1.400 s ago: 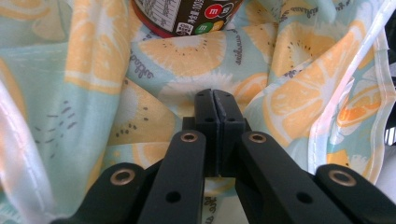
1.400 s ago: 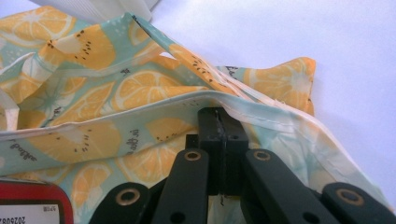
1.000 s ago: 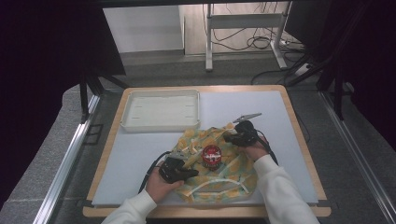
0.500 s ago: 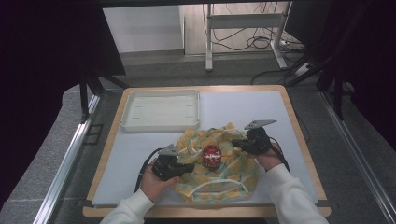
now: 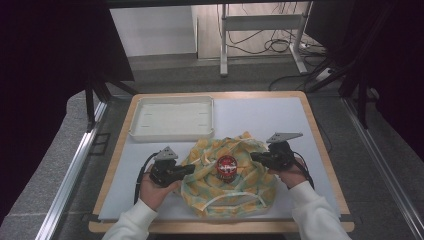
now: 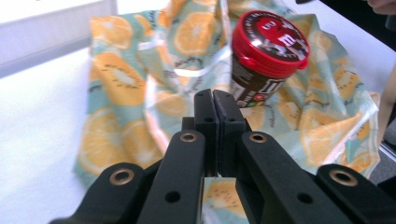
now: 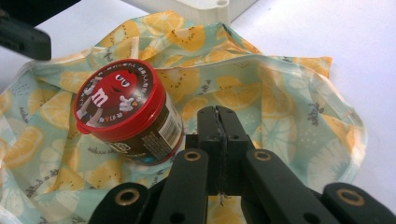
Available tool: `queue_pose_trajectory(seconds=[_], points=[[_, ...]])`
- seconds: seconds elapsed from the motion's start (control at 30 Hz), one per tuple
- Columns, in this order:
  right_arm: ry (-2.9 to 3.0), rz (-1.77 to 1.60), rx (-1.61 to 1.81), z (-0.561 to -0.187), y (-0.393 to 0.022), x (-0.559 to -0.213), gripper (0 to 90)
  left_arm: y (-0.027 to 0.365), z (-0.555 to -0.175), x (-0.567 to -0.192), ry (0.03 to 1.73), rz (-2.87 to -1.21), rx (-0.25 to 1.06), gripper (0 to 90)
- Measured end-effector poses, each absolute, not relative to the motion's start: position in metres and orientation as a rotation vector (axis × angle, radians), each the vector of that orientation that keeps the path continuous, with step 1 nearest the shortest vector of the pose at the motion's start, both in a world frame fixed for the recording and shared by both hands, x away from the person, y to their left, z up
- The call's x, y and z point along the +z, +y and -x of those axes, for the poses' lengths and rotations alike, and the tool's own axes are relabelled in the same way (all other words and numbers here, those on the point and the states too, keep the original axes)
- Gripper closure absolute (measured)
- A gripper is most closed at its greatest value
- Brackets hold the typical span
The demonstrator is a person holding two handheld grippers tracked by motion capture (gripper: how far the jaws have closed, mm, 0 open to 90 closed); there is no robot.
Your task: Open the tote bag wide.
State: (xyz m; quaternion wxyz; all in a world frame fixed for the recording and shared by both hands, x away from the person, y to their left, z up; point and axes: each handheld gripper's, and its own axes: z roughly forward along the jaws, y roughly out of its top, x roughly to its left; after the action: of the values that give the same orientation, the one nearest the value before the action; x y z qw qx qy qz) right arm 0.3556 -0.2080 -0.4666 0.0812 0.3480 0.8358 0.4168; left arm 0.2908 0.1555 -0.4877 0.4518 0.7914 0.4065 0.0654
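M&M's tub (image 5: 226,168) stands in middle of orange-print cloth bag (image 5: 210,197) on table (image 5: 260,115). Left hand-held gripper (image 5: 189,169) pinches left bag edge; right hand-held gripper (image 5: 254,156) pinches right edge. Risk: uneven pull tips tub, thin film slips out.

Pale teal cloth (image 5: 235,180) printed with orange and yellow citrus slices, white ribbon trim. Round candy tub (image 7: 128,119): glossy red lid bearing a red cartoon figure and white lettering, dark brown wall. Rectangular plastic tray (image 5: 172,118): off-white. Table mat (image 5: 260,117): pale grey-white, light wooden border. Both gripper jaws: matte black, brass-coloured rivets. Sleeves (image 5: 312,215): white.
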Motion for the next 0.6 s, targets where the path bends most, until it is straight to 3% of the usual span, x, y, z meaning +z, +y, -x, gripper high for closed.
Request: queue_pose_trajectory(seconds=[0.43,0.5,0.53,0.6], points=[[2.489,-1.005,1.278,-0.355,-0.205,-0.462,84.2,0.169,-0.294,-0.488,1.027,-1.934,0.194,83.2],[2.482,-0.987,1.289,-0.354,-0.207,-0.461,73.3,0.17,-0.294,-0.488,1.027,-1.928,0.21,73.0],[2.482,-0.987,1.289,-0.354,-0.207,-0.461,73.3,0.17,-0.293,-0.488,1.023,-1.923,0.225,73.0],[2.471,-0.979,1.296,-0.353,-0.207,-0.46,62.3,0.172,-0.291,-0.486,1.025,-1.917,0.251,60.3]])
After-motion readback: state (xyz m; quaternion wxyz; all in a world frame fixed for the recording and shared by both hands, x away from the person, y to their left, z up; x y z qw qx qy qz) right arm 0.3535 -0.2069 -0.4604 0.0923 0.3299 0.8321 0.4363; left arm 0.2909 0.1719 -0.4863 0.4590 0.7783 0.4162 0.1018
